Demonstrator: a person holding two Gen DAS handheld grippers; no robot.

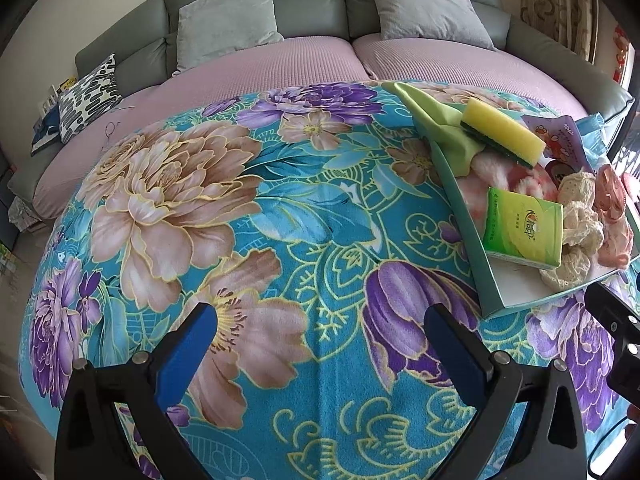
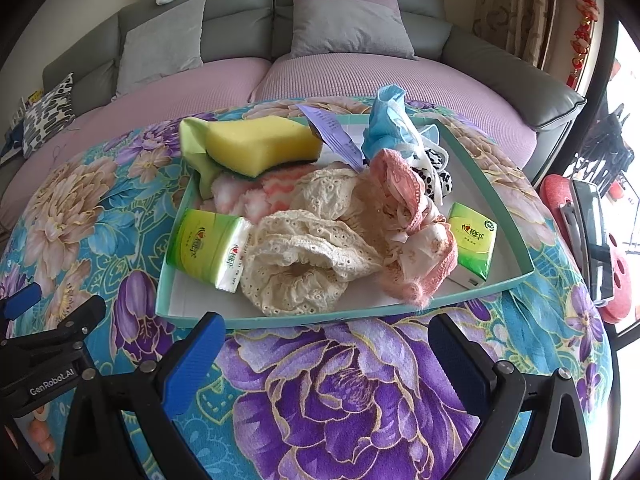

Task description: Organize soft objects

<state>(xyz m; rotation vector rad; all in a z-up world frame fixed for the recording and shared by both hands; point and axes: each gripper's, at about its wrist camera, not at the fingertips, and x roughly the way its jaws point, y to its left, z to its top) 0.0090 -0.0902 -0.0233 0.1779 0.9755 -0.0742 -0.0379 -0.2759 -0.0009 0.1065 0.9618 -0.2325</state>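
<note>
Floral turquoise blanket point(image 2: 360, 392) covers the surface, carrying a shallow teal-rimmed cardboard tray point(image 2: 516, 224) of soft things — yellow sponge point(image 2: 260, 144) at its far left corner, cream lace cloth point(image 2: 304, 264) at the near edge, pink lace scrunchie point(image 2: 404, 200) beside it. Left gripper point(image 1: 320, 336) and right gripper point(image 2: 326, 344) hover spread wide, empty.

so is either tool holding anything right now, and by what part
Nothing is held. The left tool and the right tool are both open over the floral blanket, with the tray of soft items untouched ahead.
</note>
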